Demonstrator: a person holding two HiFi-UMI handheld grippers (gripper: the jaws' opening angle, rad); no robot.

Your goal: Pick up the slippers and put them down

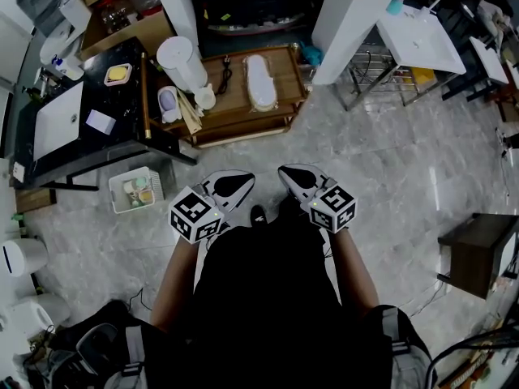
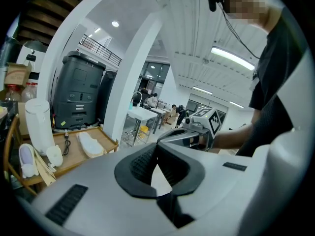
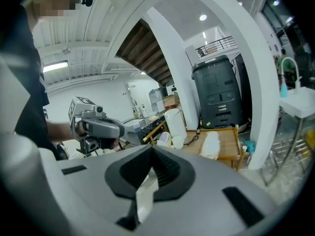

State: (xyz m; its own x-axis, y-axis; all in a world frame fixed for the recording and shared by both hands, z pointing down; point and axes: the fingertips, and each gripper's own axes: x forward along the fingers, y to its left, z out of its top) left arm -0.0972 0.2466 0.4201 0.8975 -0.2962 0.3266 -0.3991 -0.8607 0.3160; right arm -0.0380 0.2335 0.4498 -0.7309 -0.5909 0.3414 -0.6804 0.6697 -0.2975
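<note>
Risk is that the left gripper (image 1: 235, 183) and right gripper (image 1: 293, 175), both closed tight and empty at frame centre, reach the white slipper (image 1: 259, 81) on the wooden cart (image 1: 243, 125) at upper middle unopened and only push it off.

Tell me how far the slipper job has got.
Done: nothing that shows. A white slipper lies on the wooden table, a lavender slipper near its other end. In hand: nothing; the left hand-held gripper and right hand-held gripper are both shut and empty, short of the table. Left: picking the slippers up and putting them down.
</note>
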